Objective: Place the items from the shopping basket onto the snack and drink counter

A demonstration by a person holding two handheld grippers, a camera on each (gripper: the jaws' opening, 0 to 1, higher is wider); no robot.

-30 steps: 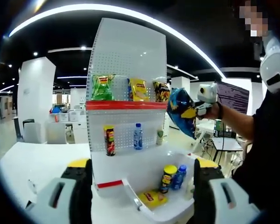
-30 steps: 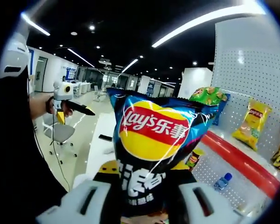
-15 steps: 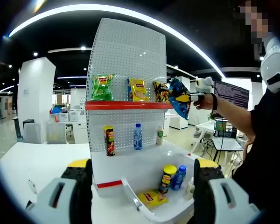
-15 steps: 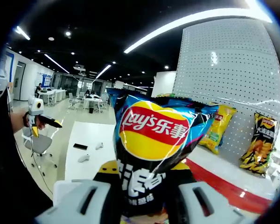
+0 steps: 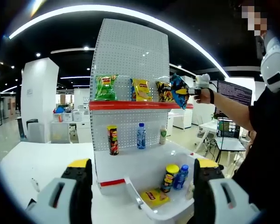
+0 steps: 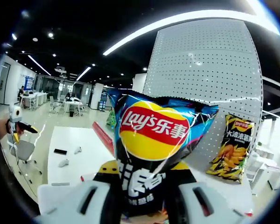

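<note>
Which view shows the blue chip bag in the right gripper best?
The right gripper view: the blue chip bag is close, its front label readable, pinched at the bottom. In the left gripper view the bag is small, at the top shelf's right end.

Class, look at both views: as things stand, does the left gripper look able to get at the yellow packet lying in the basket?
Probably yes. The left gripper is open and holds nothing, and the yellow packet lies uncovered in the open-topped basket just ahead, beside a yellow-lidded can.
</note>
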